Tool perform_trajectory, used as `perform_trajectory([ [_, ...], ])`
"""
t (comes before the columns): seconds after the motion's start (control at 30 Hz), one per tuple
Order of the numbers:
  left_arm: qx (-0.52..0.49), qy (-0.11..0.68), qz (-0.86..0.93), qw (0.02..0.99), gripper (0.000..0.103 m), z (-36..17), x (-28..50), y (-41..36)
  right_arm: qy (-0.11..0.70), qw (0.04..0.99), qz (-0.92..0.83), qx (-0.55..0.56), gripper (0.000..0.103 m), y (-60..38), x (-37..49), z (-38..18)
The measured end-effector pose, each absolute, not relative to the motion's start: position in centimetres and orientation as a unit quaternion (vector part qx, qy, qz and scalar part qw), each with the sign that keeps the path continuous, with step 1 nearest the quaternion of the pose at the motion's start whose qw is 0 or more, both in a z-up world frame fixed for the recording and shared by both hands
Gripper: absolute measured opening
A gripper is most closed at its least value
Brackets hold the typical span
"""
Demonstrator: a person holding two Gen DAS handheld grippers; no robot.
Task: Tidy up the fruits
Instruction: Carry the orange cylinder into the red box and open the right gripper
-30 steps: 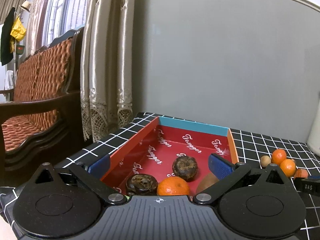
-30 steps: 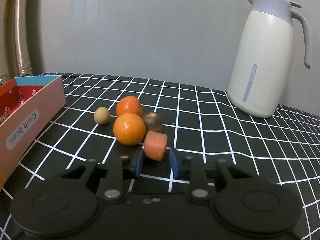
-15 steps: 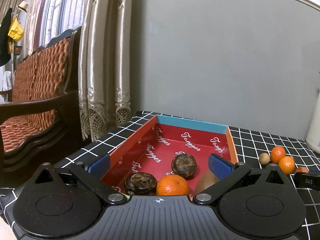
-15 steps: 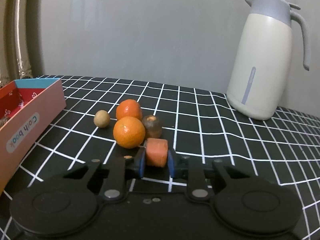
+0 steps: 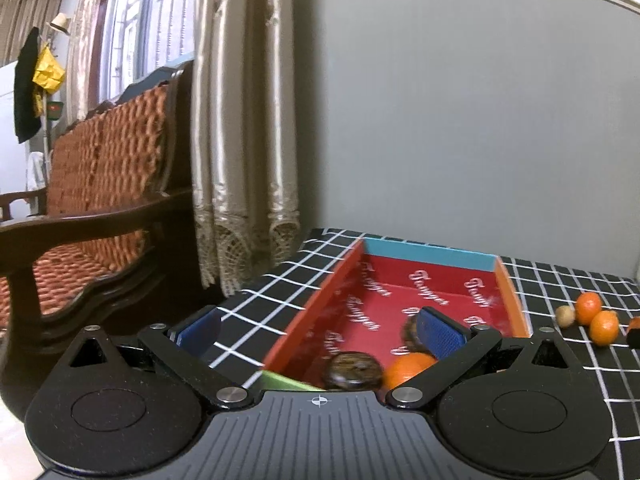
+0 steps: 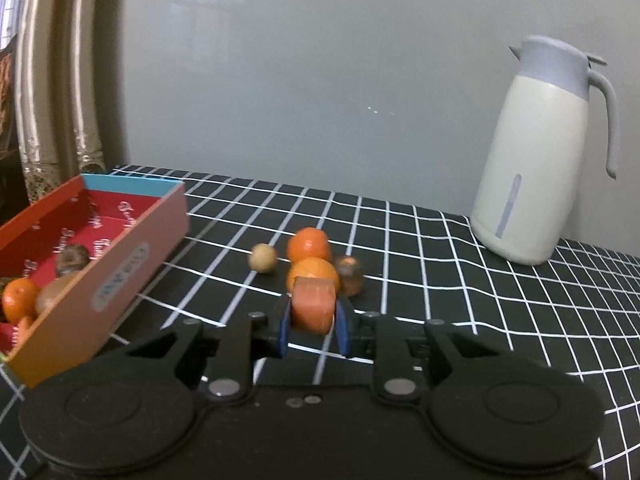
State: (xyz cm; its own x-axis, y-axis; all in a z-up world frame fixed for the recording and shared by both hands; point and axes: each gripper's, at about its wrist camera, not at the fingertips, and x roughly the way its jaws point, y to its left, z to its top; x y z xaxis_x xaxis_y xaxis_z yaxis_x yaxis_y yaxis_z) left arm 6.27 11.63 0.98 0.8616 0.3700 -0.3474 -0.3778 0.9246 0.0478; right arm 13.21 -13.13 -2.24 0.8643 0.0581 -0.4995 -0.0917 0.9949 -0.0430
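My right gripper is shut on an orange carrot chunk, lifted above the checked cloth. Behind the chunk lie two tangerines, a small tan round fruit and a brown fruit. The red box sits to the left, with a tangerine, a kiwi and a dark fruit in it. My left gripper hangs open over the box's near left corner, nothing between its pads. In the left wrist view a dark fruit and a tangerine show in the box.
A cream thermos jug stands at the back right by the grey wall. A wooden bench and a curtain lie past the table's left edge. The loose fruit pile is right of the box.
My right gripper closed on the carrot chunk and rose with it, drifting toward the box. The left gripper's view slid left, still open.
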Motion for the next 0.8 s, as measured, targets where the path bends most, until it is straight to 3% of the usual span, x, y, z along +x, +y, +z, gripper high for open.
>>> perform_trajectory([
  [0.8, -0.020, 0.195, 0.287, 0.938, 0.103, 0.2, 3.9, 22.4, 0.196, 0.963, 0.178, -0.053, 0.020, -0.1, 10.9, 0.7],
])
